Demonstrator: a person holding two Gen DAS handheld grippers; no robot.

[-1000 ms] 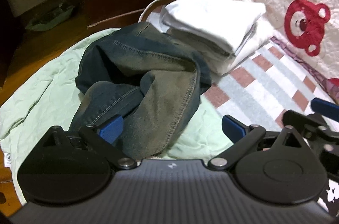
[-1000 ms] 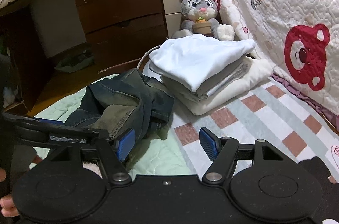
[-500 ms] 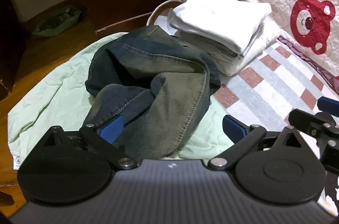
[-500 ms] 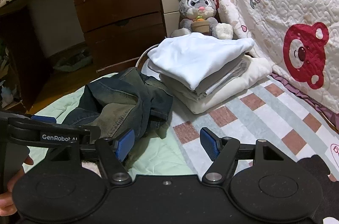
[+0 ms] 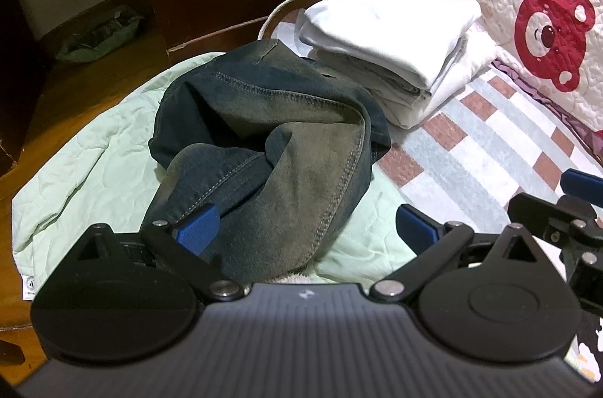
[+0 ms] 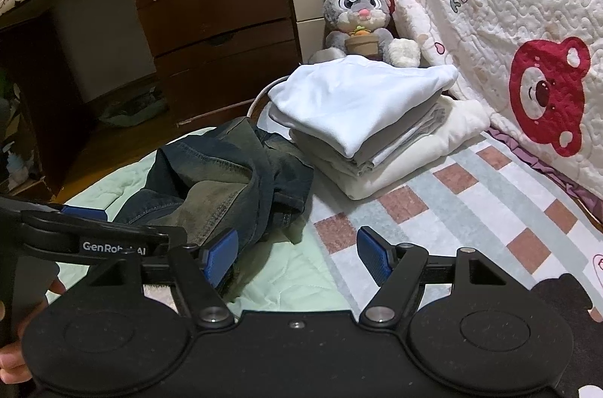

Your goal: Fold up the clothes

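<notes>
Denim, dark blue and faded to an olive sheen, lies in one crumpled heap: a single pair of jeans [image 5: 264,141] bunched on a pale green quilted cover [image 5: 86,164] near the edge of the bed. Both grippers tilt down toward it from the near side. The left gripper [image 5: 307,226] has its two blue-padded fingers spread wide, the jeans' hem lying between them but not pinched; its left pad sits against the fabric. The right gripper [image 6: 297,256] stands just beside it, jaws released and wide apart, with only green cover and checked sheet between the pads. A bare hand [image 6: 15,356] shows at the lower left edge of the right wrist view, behind the other tool.

Just beyond the jeans sits one neat stack of folded white and grey clothes [image 6: 361,119], soft and square-edged, several layers deep. Behind it one grey plush rabbit [image 6: 358,17] leans upright. A cream quilt [image 6: 508,21] printed with red bears hangs on the right. The sheet [image 6: 471,209] is striped with brown squares. A dark wooden chest of drawers [image 6: 211,9] stands beyond
</notes>
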